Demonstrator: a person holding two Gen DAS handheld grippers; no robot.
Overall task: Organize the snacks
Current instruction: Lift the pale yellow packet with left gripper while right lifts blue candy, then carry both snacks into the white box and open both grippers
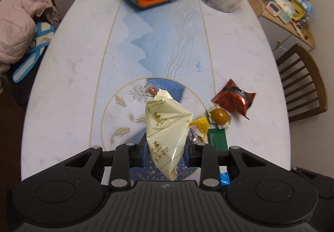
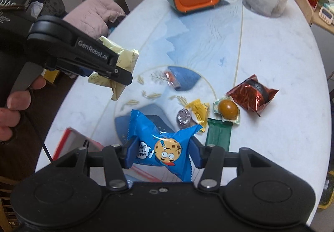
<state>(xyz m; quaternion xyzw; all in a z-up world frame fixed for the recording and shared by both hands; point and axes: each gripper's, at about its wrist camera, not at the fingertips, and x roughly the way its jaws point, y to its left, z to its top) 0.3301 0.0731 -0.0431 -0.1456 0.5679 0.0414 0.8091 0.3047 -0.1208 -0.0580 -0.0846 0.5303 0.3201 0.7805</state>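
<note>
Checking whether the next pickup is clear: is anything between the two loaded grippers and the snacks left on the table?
Nothing visible blocks them. The left gripper holds the cream packet, the right gripper the blue cookie packet. The red foil packet and green bar lie uncovered.

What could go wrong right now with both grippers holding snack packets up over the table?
1. The left gripper pinches the pale yellow packet near one end, so the long free part could swing or slip out.
2. The right gripper squeezes the blue cookie packet across its middle; the cookie inside might crack.
3. Loose snacks lie below, such as the red foil packet and round brown candy; a dropped packet could scatter them.
</note>
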